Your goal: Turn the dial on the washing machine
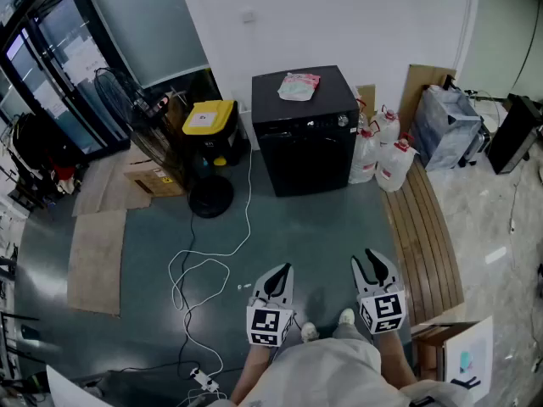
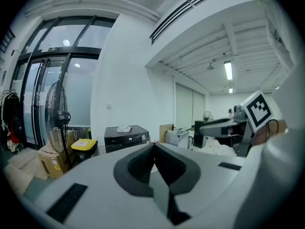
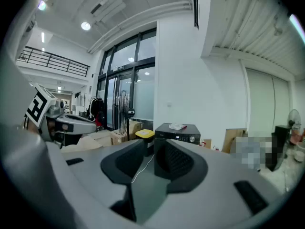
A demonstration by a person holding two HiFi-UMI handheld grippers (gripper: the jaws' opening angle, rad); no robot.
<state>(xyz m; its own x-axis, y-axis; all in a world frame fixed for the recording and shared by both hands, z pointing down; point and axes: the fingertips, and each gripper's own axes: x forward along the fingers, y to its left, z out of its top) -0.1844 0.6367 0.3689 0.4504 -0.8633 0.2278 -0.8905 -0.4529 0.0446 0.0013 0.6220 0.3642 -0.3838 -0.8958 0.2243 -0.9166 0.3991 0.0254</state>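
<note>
Standing against the white wall [image 1: 339, 15], well ahead of both tools, the washing machine [image 1: 305, 155] is a squat black box; its small silver dial [image 1: 343, 120] sits at the right end of the control strip [image 1: 293, 126], and a pink packet [image 1: 299, 86] lies on top. The left tool [image 1: 280, 276] is closed, tips meeting; the right tool [image 1: 374, 265] gapes slightly, empty.

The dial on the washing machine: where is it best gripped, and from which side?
Probably pinch the rim of the round dial from the front: it sits at the right end of the front panel of the washing machine, facing outward.
</note>
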